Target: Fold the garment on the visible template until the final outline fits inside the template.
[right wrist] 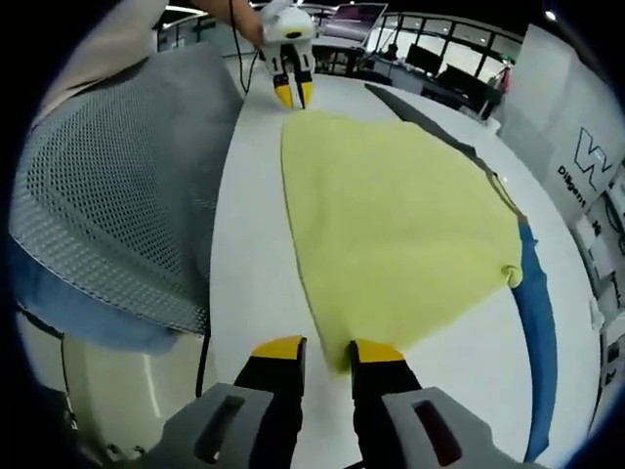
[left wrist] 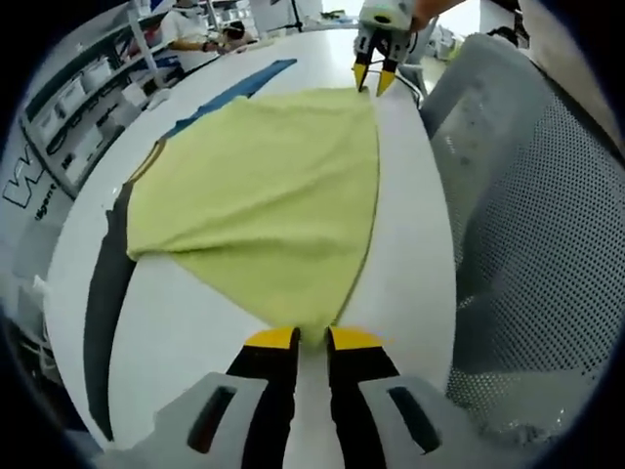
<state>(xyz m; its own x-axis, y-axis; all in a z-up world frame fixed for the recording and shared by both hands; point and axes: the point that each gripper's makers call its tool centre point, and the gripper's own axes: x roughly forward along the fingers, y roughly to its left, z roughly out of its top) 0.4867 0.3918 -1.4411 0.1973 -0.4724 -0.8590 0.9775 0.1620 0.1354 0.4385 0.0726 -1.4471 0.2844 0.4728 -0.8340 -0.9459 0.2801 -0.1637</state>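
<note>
Your left gripper (left wrist: 312, 339) pinches the yellow garment's (left wrist: 264, 205) near corner; your right gripper (right wrist: 328, 354) clamps its opposite corner. Garment lies flat on the white table (left wrist: 410, 254), over the blue template (right wrist: 535, 322). Mesh chair (left wrist: 547, 244) crowds the table edge.

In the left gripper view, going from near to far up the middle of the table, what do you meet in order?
Left hand-held gripper at the near corner of the yellow garment → the garment's spread → right hand-held gripper at its far corner → people at shelves beyond the table.
</note>
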